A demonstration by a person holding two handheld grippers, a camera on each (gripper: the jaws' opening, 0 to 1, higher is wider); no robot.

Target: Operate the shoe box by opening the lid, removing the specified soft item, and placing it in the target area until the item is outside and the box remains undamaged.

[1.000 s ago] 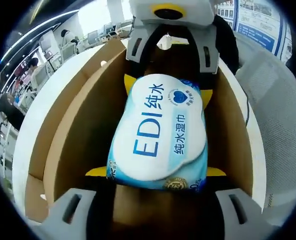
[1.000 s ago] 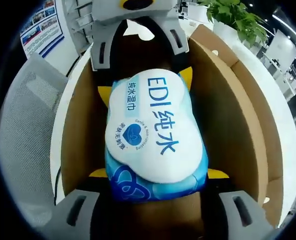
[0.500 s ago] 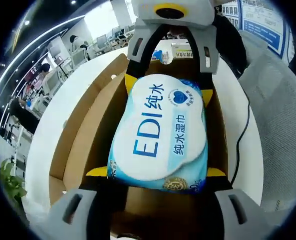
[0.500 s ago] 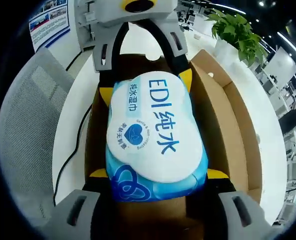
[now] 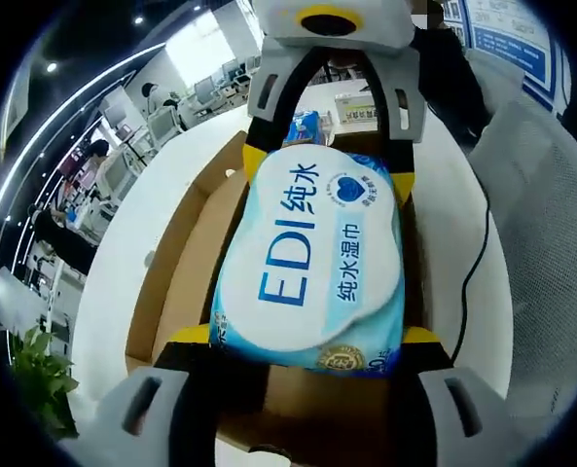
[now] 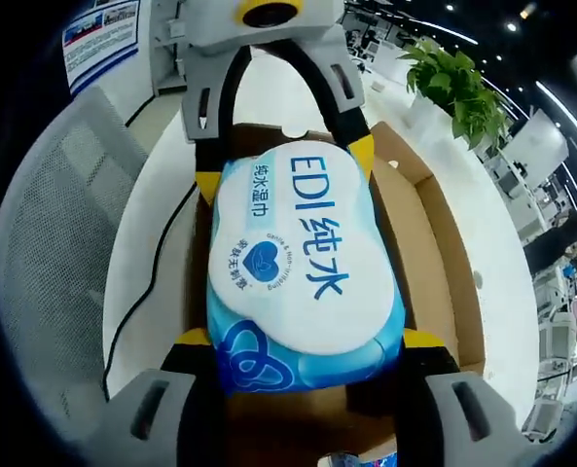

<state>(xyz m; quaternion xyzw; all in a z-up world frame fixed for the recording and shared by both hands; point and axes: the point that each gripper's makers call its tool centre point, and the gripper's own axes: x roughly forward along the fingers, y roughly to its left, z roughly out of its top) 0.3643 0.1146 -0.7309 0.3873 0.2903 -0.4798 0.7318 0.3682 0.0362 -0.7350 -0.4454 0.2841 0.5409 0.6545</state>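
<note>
In the left gripper view, potted green leaves (image 5: 37, 375) sit at the lower left beyond the white counter (image 5: 162, 209), and people at desks show far off on the left. The open cardboard shoe box (image 5: 186, 248) lies on the counter with its long side wall running along the counter's left part, its brown floor bare below the load. Above the box the pack of wet wipes (image 5: 312, 263), white and light blue with "EDI" printed on it, is held clear of the box floor. The left tongs (image 5: 307, 336) pinch the near end of the pack with yellow-tipped jaws on either side of it, and the right tongs (image 5: 325, 165), reaching in from the top of this view, pinch the far end. A black cable (image 5: 475, 258) trails over the counter's right edge, beside a grey mesh chair (image 5: 551, 243). In the right gripper view the chair (image 6: 59, 253) is on the left, the cable (image 6: 147, 282) next to it, then the pack (image 6: 303, 268) over the box (image 6: 434, 263), with the right tongs (image 6: 306, 339) clamped on its near end and the left tongs (image 6: 283, 161) on its far end; a leafy plant (image 6: 458, 83) stands at the counter's far right.
</note>
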